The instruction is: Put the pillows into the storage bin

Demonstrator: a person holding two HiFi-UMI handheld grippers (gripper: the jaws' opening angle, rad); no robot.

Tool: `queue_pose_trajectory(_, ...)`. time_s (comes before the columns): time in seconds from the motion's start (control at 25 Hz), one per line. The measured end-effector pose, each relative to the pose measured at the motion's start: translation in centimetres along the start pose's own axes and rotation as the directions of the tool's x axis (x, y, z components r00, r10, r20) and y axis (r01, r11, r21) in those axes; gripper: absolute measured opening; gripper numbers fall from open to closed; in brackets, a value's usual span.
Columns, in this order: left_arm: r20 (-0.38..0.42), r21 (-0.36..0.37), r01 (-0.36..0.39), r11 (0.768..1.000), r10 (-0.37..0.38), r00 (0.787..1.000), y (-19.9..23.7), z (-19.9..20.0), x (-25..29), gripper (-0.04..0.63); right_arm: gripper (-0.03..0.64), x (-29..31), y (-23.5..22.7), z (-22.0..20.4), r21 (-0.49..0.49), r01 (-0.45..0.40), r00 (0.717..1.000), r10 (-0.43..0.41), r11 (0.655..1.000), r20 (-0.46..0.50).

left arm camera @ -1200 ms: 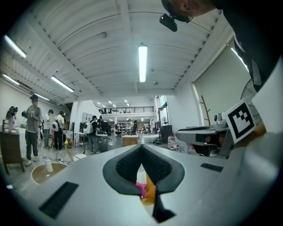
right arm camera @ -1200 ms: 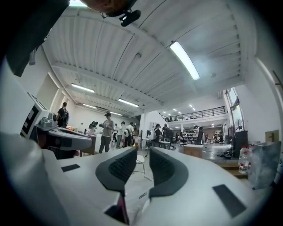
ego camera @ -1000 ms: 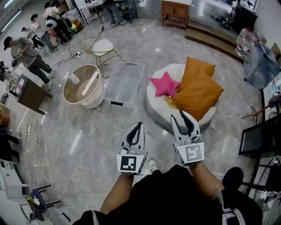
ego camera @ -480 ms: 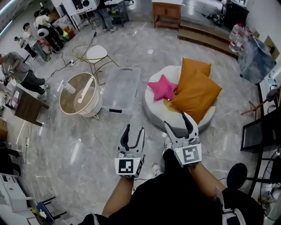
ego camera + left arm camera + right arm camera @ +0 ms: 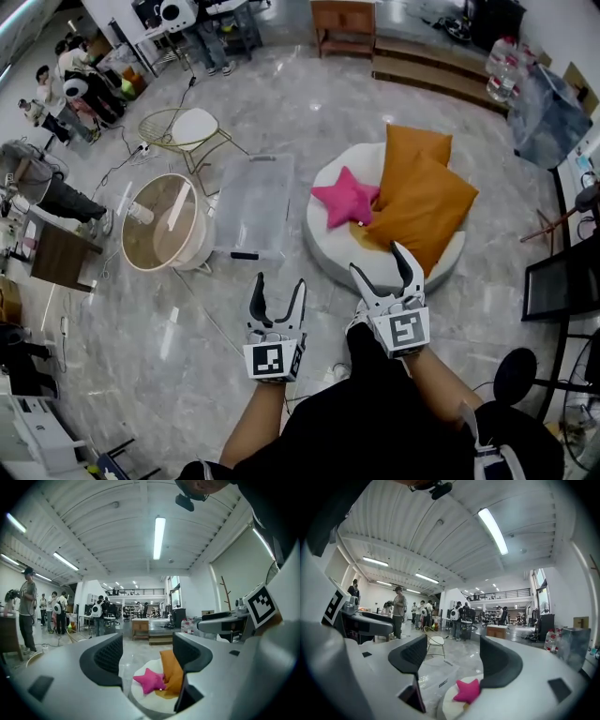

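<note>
A pink star pillow (image 5: 345,198) and two orange pillows (image 5: 424,204) lie on a round white seat (image 5: 323,242) on the floor. The clear storage bin (image 5: 253,200) stands just left of the seat, with nothing in it. My left gripper (image 5: 277,283) hangs over the bare floor in front of the bin, jaws opening, nothing between them. My right gripper (image 5: 378,260) is over the seat's near rim, jaws opening too, nothing in them. The left gripper view looks past its fingers (image 5: 104,656) at the star pillow (image 5: 150,679). The right gripper view shows the star pillow (image 5: 468,690) and the bin (image 5: 436,674).
A round wood-topped table (image 5: 167,214) stands left of the bin, with a wire chair (image 5: 192,127) behind it. A cable runs across the marble floor. People (image 5: 70,80) stand at the far left. A wooden bench (image 5: 342,17) and steps lie beyond; dark furniture (image 5: 561,281) is at the right.
The left gripper's jaws have gone from shut to wide apart, and the right gripper's have spread wider. Both grippers have dropped a little lower in the head view.
</note>
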State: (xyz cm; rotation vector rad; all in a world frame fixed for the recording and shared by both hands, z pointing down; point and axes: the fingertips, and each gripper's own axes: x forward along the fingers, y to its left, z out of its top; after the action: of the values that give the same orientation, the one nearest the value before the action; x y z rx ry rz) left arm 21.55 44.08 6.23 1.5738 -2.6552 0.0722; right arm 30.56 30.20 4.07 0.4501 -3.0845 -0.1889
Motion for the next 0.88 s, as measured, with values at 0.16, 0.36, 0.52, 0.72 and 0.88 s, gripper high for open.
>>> queue_pose_trajectory(0.16, -0.062, -0.007, 0.028, 1.000, -0.029, 0.998, -0.1, -1.7, 6.4, 0.318, 0.365, 4.0, -4.2, -2.9, 0.016, 0.008, 0.998, -0.007, 1.000, -0.057)
queue_pose_trajectory(0.36, -0.121, 0.004, 0.073, 0.997, -0.072, 0.990, -1.1, -2.9, 14.7, 0.318, 0.373, 8.9, -10.2, -6.5, 0.048, 0.034, 0.990, -0.028, 0.998, -0.136)
queue_pose_trajectory(0.52, -0.158, 0.006, 0.093, 0.996, -0.091, 0.983, -1.9, -3.7, 20.8, 0.318, 0.380, 11.9, -14.7, -9.3, 0.081, 0.052, 0.979, -0.035, 0.995, -0.200)
queue_pose_trajectory(0.72, -0.216, 0.008, 0.168, 0.986, -0.162, 0.963, -3.4, -4.9, 27.5, 0.318, 0.380, 14.7, -19.3, -11.9, 0.140, 0.099, 0.956, -0.056, 0.985, -0.287)
queue_pose_trajectory(0.88, -0.257, 0.005, 0.265, 0.964, -0.255, 0.932, -6.4, -5.9, 33.0, 0.319, 0.461, 16.2, -23.9, -14.1, 0.176, 0.166, 0.943, -0.104, 0.970, -0.317)
